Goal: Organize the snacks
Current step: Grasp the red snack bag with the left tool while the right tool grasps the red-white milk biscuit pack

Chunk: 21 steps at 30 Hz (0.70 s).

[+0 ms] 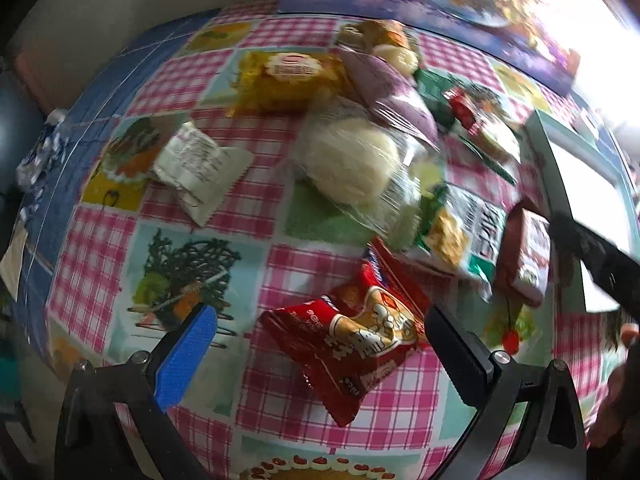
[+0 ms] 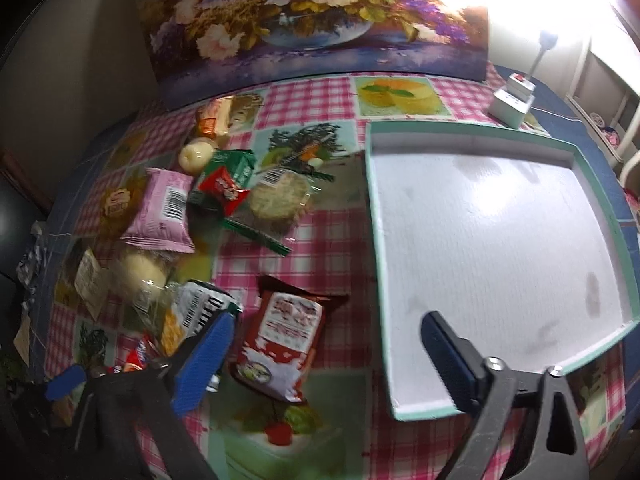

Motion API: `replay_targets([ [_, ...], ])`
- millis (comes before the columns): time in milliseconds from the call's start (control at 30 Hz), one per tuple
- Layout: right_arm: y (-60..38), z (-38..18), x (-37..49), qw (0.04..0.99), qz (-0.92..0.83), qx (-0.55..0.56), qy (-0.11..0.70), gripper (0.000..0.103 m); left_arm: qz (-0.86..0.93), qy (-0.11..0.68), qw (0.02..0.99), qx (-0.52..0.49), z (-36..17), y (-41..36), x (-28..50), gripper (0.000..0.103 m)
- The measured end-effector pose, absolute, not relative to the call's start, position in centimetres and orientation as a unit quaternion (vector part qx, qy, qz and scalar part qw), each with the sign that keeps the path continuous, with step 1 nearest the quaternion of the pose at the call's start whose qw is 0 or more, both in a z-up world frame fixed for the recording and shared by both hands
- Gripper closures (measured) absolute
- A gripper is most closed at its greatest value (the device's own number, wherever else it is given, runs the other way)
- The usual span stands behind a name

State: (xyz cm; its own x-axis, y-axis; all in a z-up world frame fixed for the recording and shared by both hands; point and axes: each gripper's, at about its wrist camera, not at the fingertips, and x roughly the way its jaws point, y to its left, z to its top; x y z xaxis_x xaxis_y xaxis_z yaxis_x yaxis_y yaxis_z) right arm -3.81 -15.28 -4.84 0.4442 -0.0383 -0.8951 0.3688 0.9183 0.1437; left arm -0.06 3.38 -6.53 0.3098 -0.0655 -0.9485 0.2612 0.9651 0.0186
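Observation:
My left gripper (image 1: 324, 356) hangs open over the checked tablecloth, and a crumpled red snack packet (image 1: 352, 344) lies flat between its blue and black fingers, nearer the black one. My right gripper (image 2: 326, 360) is open too, pointing steeply down. A dark red and white snack packet (image 2: 280, 344) lies on the cloth between its fingers, closer to the blue one. A white tray with a teal rim (image 2: 374, 240) sits empty to the right of that packet; the right gripper's black finger overlaps its near corner.
A pile of snacks lies left of the tray: a pink packet (image 2: 164, 208), a wrapped bun (image 1: 348, 160), a yellow packet (image 1: 284, 76), a green and white packet (image 1: 460, 232). A flower painting (image 2: 312, 20) stands behind; a white socket box (image 2: 512, 100) sits at the back right.

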Motion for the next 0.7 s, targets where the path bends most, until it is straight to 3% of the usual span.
replay_targets([
  [433, -13.3, -5.5, -2.1, 0.831, -0.078, 0.144, 0.531, 0.028, -0.129, 0.576, 0.795, 0.136, -7.3, 1.2, -0.8, 0.0],
  [700, -13.6, -6.8, -2.2, 0.811, -0.074, 0.164, 0.557, 0.04, -0.075, 0.579, 0.803, 0.12, -7.8, 3.8, 0.4, 0.004],
])
